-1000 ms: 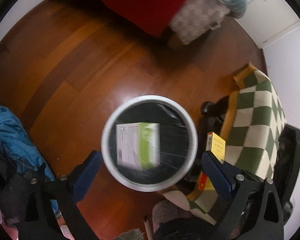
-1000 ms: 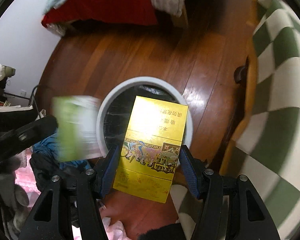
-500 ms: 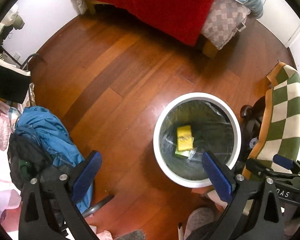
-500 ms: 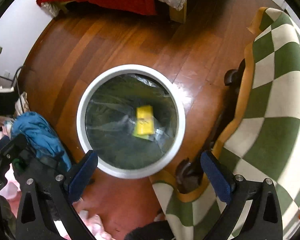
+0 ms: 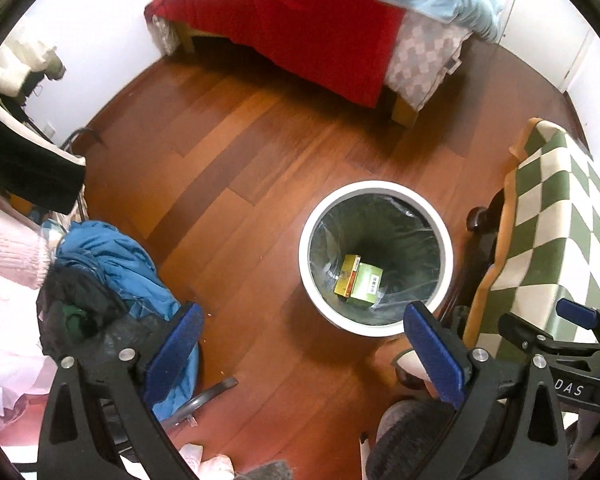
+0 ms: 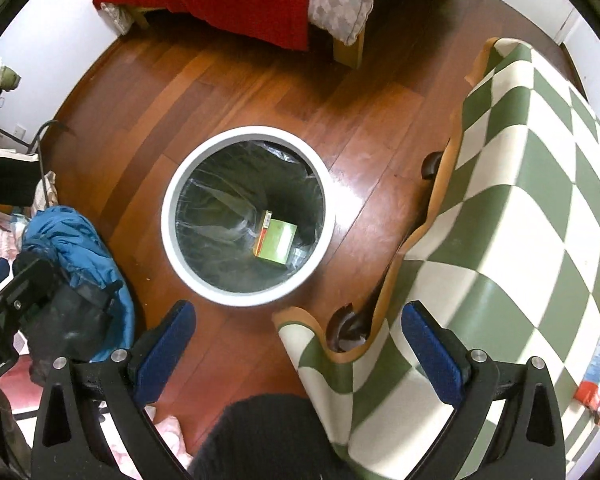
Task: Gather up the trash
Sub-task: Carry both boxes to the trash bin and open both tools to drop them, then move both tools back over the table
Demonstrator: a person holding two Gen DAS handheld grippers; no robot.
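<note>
A round white trash bin (image 5: pixel 448 240) with a dark plastic liner stands on the wooden floor; it also shows in the right wrist view (image 6: pixel 172 236). At its bottom lie a yellow box (image 5: pixel 346 274) and a green box (image 5: pixel 366 284), the green one partly on top (image 6: pixel 278 240). My left gripper (image 5: pixel 300 356) is open and empty, high above the floor left of the bin. My right gripper (image 6: pixel 298 350) is open and empty, above the bin's near side.
A table with a green-and-white checked cloth (image 6: pixel 520 200) stands right of the bin, with a carton (image 6: pixel 598 372) at its right edge. A bed with a red cover (image 5: pixel 300 32) is at the back. A blue garment pile (image 5: pixel 112 264) lies at the left.
A second ago the green box was falling into the bin and my right gripper held the yellow box. Both boxes now lie in the bin, and both grippers have risen, open.
</note>
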